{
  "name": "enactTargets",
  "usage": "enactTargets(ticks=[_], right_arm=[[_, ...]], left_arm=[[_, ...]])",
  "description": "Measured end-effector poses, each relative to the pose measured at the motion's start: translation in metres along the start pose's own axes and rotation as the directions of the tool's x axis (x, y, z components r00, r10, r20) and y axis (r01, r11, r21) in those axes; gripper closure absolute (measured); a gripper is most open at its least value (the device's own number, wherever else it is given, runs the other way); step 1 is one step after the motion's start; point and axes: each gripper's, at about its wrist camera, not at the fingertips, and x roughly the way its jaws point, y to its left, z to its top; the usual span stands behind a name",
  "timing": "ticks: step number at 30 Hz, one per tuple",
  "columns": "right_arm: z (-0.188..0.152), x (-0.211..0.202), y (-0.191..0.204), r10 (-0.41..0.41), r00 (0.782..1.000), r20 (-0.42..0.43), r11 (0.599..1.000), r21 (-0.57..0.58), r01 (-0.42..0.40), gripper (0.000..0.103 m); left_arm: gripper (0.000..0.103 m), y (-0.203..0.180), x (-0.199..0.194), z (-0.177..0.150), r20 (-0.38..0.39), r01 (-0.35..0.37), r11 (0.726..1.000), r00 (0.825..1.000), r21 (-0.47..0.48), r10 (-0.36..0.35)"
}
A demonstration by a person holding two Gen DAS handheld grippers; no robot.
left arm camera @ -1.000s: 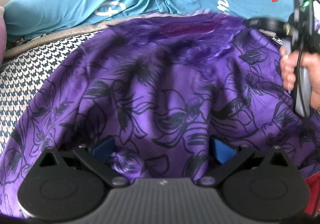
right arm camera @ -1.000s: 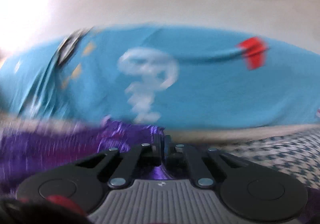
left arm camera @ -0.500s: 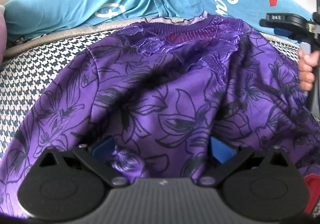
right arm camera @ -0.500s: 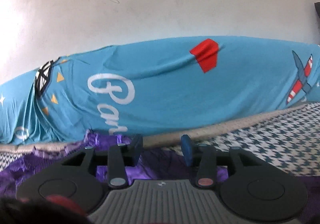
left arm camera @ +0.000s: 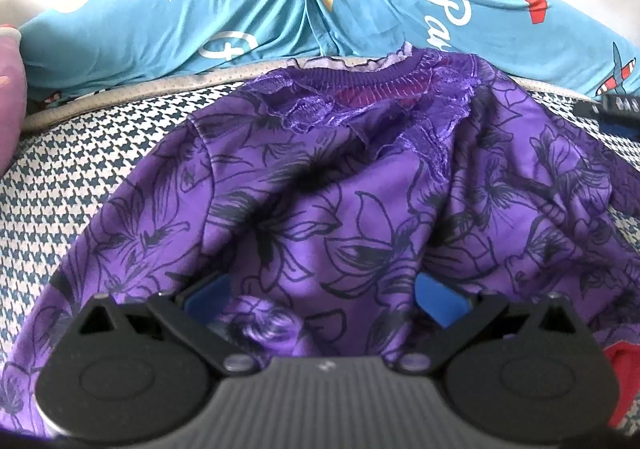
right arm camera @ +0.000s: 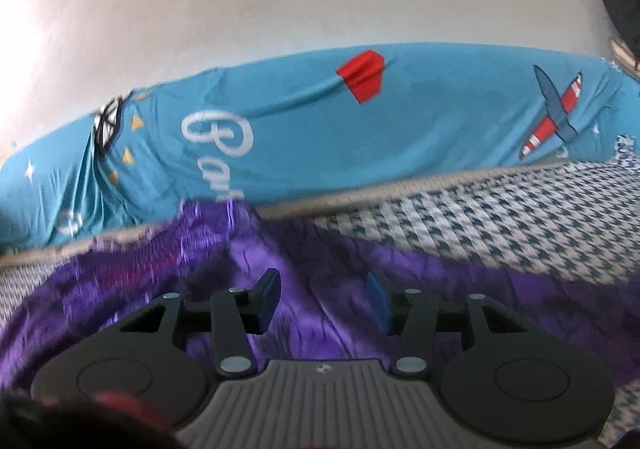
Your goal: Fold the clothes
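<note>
A purple top with black flower print (left arm camera: 360, 209) lies spread on a houndstooth cover (left arm camera: 80, 185), its lace neckline (left arm camera: 380, 77) at the far side. My left gripper (left arm camera: 320, 293) is open at the near hem. Its blue pads (left arm camera: 204, 295) stand wide apart, with a loose bunch of the cloth lying between them. In the right wrist view, my right gripper (right arm camera: 324, 301) is open just above the top (right arm camera: 320, 269), near its right shoulder, with nothing between its fingers. That gripper's tip (left arm camera: 612, 107) shows at the right edge of the left wrist view.
A teal printed sheet (left arm camera: 240, 9) over a long bolster runs along the back, against a pale wall (right arm camera: 280, 1). A beige piped edge (left arm camera: 120, 97) borders the cover. A pink item (left arm camera: 8, 97) sits at far left and a red item (left arm camera: 618, 373) at near right.
My right gripper went from shut to open and let go of the top's shoulder. The top dropped and settled flat. The left gripper stayed in place and open.
</note>
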Motion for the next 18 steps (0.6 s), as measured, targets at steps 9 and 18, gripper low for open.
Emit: enactTargets(ticks=[9, 18], right_arm=[[-0.026, -0.05, -0.011, 0.015, 1.0, -0.025, 0.999, -0.029, -0.016, 0.055], [-0.046, -0.081, -0.024, -0.025, 0.998, -0.056, 1.0, -0.014, 0.025, 0.055]], left_arm=[[0.0, -0.003, -0.014, -0.012, 0.023, 0.0, 1.0, 1.0, 0.03, -0.001], [0.0, -0.008, -0.028, -0.031, 0.037, -0.006, 0.999, 0.999, 0.046, 0.004]])
